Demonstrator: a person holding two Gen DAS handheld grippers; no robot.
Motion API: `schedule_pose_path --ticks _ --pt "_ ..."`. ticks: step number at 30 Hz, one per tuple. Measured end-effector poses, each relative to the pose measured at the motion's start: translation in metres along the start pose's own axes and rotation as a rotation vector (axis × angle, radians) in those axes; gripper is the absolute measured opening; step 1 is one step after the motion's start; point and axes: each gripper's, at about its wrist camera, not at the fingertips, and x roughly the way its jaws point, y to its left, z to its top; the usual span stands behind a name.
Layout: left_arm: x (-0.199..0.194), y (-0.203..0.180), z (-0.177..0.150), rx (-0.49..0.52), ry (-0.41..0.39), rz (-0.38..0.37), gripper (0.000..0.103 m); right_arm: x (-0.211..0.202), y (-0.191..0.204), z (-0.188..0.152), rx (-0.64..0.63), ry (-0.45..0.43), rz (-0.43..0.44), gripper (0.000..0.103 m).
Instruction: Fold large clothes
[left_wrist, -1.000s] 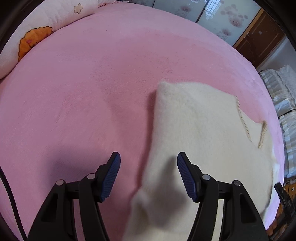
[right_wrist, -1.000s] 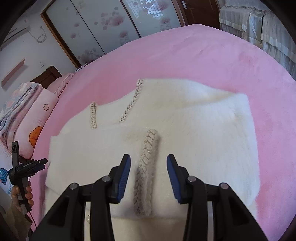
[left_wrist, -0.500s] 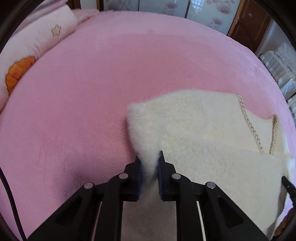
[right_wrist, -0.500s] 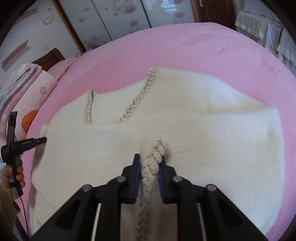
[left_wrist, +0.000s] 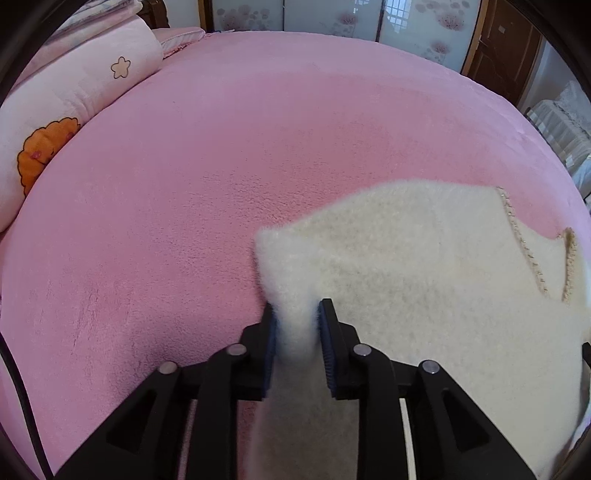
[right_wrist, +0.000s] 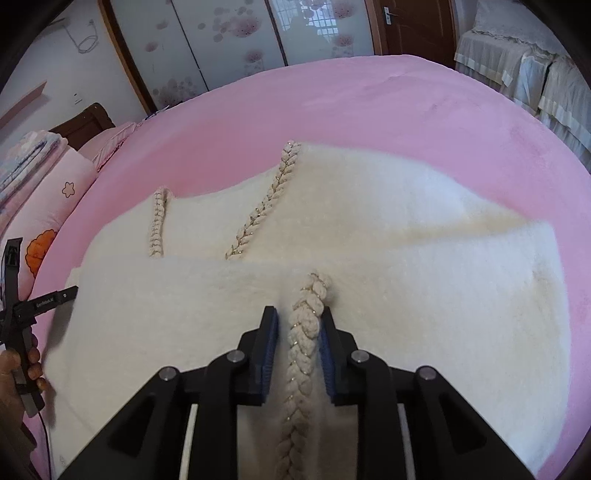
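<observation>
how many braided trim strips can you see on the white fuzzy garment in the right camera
3. One short cream braided trim strip lies at far left, one thin gold-flecked braided strip runs diagonally mid-garment, one thick braided strip sits between the right gripper's jaws. Folds may hide more.

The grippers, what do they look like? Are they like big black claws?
A bit, yes. The left gripper and the right gripper look alike: black plastic arms with cut-out holes, small round silver pins at the joints, and flat dark blue ridged pads lining the jaws. A thin black cable trails beside the left one. In the right wrist view, the left gripper's black handle has small white lettering, too small to read.
</observation>
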Motion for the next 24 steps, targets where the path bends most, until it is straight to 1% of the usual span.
schedule_pose_path --ticks 1,2,4,6,8,10,12,13,15,17,20,22,24 --pt "-0.004 0.005 0.001 0.002 0.004 0.012 0.037 -0.004 -0.001 0.0 -0.001 0.005 -0.013 0.028" --pt "-0.012 0.009 0.002 0.005 -0.003 0.026 0.042 -0.011 -0.001 -0.001 -0.012 0.0 -0.03 0.028" --pt "-0.037 0.013 0.001 0.015 -0.052 0.019 0.042 -0.026 0.001 -0.004 -0.034 -0.03 -0.056 0.028" --pt "-0.063 0.016 -0.004 0.019 -0.112 -0.012 0.042 -0.043 0.002 -0.011 -0.047 -0.071 -0.045 0.028" --pt "-0.086 0.014 -0.014 0.011 -0.15 -0.067 0.042 -0.059 0.009 -0.017 -0.057 -0.104 -0.009 0.028" --pt "-0.097 0.005 -0.026 0.007 -0.155 -0.117 0.042 -0.068 0.026 -0.022 -0.068 -0.122 0.037 0.028" --pt "-0.098 -0.01 -0.041 0.001 -0.129 -0.164 0.041 -0.071 0.05 -0.028 -0.079 -0.123 0.097 0.028" --pt "-0.097 -0.012 -0.045 -0.006 -0.116 -0.185 0.041 -0.071 0.062 -0.03 -0.088 -0.118 0.126 0.028" --pt "-0.091 -0.027 -0.061 -0.018 -0.096 -0.205 0.041 -0.065 0.092 -0.038 -0.121 -0.1 0.18 0.028" --pt "-0.082 -0.037 -0.073 -0.016 -0.079 -0.194 0.041 -0.057 0.115 -0.046 -0.158 -0.082 0.209 0.028" --pt "-0.061 -0.045 -0.089 0.017 -0.046 -0.131 0.041 -0.037 0.137 -0.062 -0.211 -0.034 0.195 0.028" --pt "-0.06 -0.048 -0.093 0.08 -0.068 -0.096 0.042 -0.025 0.134 -0.07 -0.224 -0.008 0.152 0.027" --pt "-0.064 -0.05 -0.094 0.14 -0.079 -0.059 0.042 -0.025 0.118 -0.074 -0.22 -0.016 0.125 0.024"
